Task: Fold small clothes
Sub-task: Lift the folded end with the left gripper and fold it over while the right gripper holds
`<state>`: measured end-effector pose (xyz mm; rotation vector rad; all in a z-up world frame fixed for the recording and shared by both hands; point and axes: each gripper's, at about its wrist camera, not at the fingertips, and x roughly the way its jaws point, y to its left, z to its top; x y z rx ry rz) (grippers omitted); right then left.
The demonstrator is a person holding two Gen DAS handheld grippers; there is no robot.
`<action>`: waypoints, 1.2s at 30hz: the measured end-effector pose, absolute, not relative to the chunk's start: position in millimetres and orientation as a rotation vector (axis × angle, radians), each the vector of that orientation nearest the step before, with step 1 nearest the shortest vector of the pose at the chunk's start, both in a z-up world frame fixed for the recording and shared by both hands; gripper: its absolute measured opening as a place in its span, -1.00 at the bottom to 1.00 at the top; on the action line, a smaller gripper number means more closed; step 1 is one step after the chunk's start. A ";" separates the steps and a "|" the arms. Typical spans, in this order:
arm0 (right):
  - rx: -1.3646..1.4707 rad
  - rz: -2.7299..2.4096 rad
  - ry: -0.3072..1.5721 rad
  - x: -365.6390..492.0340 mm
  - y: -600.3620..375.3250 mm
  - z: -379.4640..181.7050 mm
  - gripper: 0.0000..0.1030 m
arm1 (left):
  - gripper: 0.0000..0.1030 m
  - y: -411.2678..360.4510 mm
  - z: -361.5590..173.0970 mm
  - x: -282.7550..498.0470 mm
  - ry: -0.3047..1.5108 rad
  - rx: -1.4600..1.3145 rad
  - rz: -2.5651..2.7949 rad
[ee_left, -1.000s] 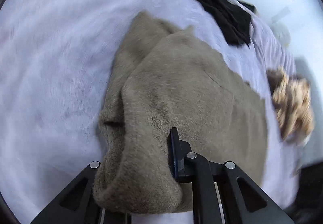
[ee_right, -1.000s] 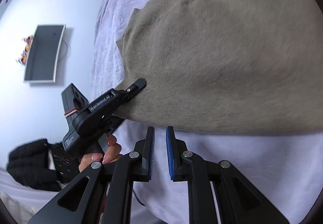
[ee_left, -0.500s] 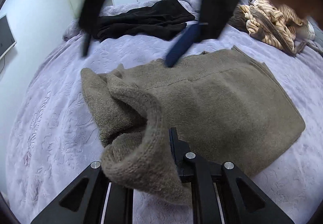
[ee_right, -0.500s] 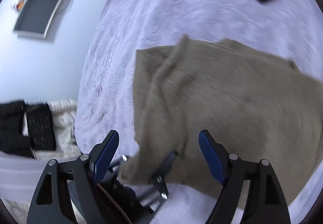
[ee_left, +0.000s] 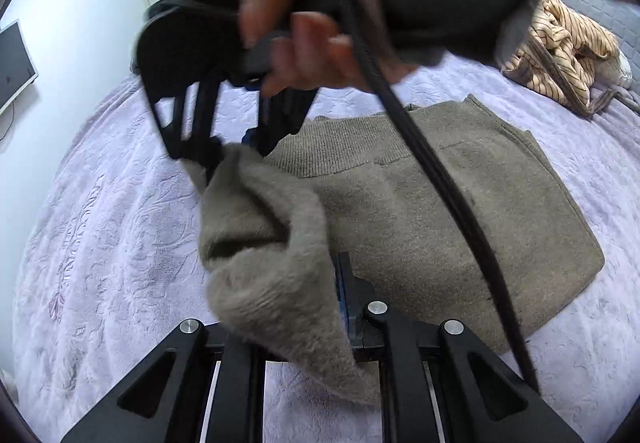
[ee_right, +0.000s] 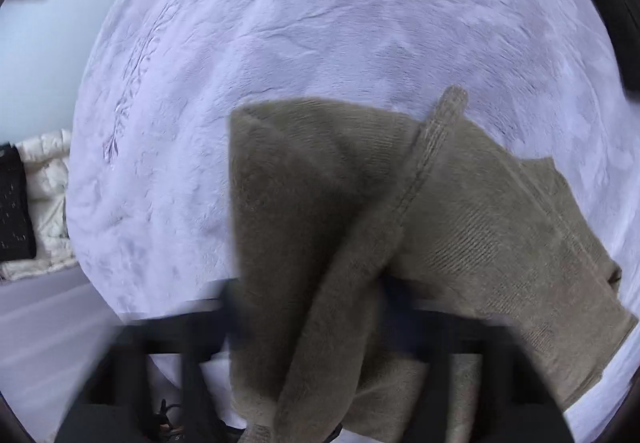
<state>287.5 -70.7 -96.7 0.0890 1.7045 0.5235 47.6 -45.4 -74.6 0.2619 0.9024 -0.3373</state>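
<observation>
Now, at the far left of the left wrist frame we see a dark flat screen on the pale wall, above the lilac embossed bedspread. Left of centre, our left gripper has its jaws clamped on a raised fold of the taupe knitted garment, whose body lies flat across the centre and right. Above it, our right gripper, held by a hand, has just closed its jaws on the garment's far corner; the right wrist frame is blurred but shows cloth bunched between them. A black cable hangs across. At upper right lies a crumpled cream striped cloth.
</observation>
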 end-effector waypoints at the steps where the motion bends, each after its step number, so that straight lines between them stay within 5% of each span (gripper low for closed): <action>1: 0.155 0.541 1.680 287.1 -81.2 -93.2 -0.70 | -0.72 -46.7 -70.8 46.9 0.896 0.263 -0.342; 18: 0.733 0.635 1.144 193.9 -359.5 -7.5 -0.72 | -0.72 -198.5 -3.9 -2.8 0.692 0.434 -0.653; 29: 0.870 0.338 1.211 143.3 -477.1 -137.7 -0.70 | -0.72 -285.0 -94.7 -27.5 0.830 0.620 -0.749; 36: 0.990 0.310 1.162 130.7 -490.4 -161.3 -0.51 | -0.71 -283.1 -102.3 -26.1 0.851 0.611 -0.748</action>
